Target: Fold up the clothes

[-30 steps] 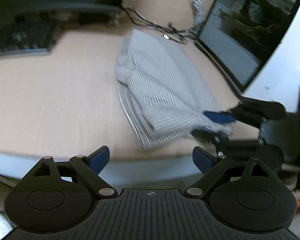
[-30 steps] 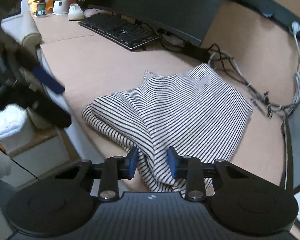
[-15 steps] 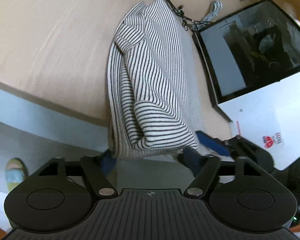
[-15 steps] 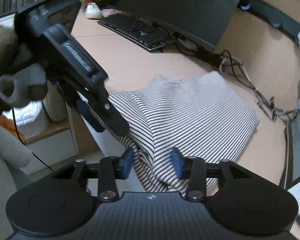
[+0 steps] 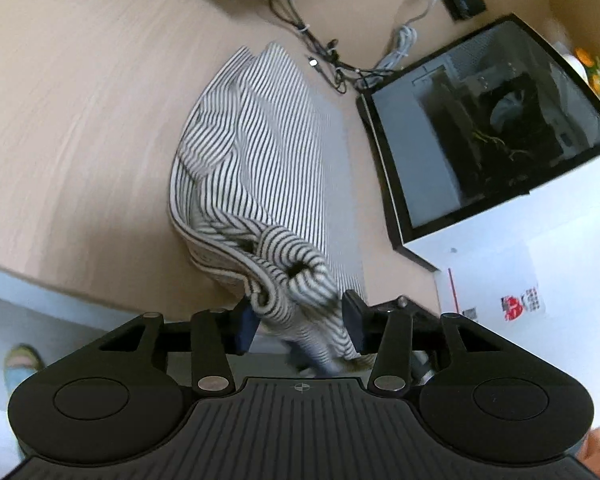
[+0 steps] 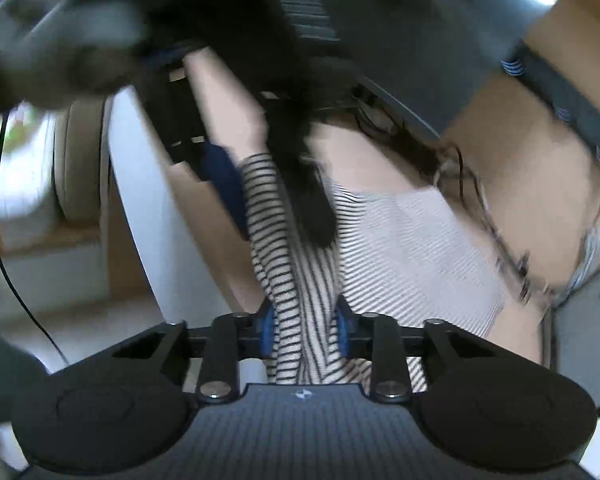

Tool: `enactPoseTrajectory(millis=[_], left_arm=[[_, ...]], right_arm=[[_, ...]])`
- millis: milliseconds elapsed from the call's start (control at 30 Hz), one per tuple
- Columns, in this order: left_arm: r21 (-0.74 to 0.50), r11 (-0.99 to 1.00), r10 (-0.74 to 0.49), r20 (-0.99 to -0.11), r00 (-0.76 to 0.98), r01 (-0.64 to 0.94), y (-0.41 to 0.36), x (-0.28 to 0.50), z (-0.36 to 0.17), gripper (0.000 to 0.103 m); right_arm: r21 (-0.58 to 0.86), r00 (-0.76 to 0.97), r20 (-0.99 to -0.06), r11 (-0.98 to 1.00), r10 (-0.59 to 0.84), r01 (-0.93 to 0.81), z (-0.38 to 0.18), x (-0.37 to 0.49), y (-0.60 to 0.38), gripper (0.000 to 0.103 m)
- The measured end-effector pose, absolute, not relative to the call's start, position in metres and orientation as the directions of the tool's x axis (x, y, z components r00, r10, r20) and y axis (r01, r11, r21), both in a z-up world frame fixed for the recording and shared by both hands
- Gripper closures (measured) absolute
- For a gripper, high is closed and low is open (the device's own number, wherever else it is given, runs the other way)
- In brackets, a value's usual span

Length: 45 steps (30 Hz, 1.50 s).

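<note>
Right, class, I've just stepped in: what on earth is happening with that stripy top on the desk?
A person holding a gripper in each hand is folding a striped shirt on a wooden desk. The left gripper is clamped on a bunched near edge of the shirt. The right gripper pinches the same near edge close beside it. The rest of the shirt lies folded on the desk beside a glass-sided computer case, with a tangle of cables behind. The right view is blurred.

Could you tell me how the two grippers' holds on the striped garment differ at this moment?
The left gripper has a thick bunched wad of the striped garment between widely spaced fingers; the right gripper pinches a flatter band with fingers closer together. The left wrist view is sharp; the right is motion-blurred. Both grip at the desk's near edge.
</note>
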State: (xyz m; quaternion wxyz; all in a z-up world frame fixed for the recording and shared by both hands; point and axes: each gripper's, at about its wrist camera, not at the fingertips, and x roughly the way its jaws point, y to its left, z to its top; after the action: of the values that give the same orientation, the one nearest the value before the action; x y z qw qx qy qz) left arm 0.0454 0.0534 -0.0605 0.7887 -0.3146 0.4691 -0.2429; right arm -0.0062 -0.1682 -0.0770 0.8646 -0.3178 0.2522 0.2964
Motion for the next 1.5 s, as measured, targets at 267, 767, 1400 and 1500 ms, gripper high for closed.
enactPoseTrajectory(millis=[267, 767, 1400, 1500], left_arm=[[-0.478, 0.833, -0.548, -0.643, 0.535, 0.28, 0.082, 0.064, -0.007, 0.03], [-0.553, 0.714, -0.681, -0.69, 0.243, 0.43, 0.015, 0.192, -0.073, 0.045], [-0.616, 0.658, -0.751, -0.576, 0.323, 0.433, 0.111, 0.192, -0.032, 0.027], [-0.577, 0.655, -0.749, -0.578, 0.323, 0.487, 0.085, 0.189, -0.021, 0.008]], right_arm=[[0.008, 0.529, -0.723, 0.772, 0.443, -0.635, -0.032, 0.021, -0.211, 0.081], [-0.261, 0.571, -0.737, 0.628, 0.36, -0.733, 0.07, 0.049, -0.182, 0.082], [-0.152, 0.434, -0.819, 0.586, 0.377, -0.796, -0.039, 0.229, -0.176, 0.074], [-0.135, 0.428, -0.811, 0.585, 0.398, -0.8, -0.041, 0.237, -0.178, 0.072]])
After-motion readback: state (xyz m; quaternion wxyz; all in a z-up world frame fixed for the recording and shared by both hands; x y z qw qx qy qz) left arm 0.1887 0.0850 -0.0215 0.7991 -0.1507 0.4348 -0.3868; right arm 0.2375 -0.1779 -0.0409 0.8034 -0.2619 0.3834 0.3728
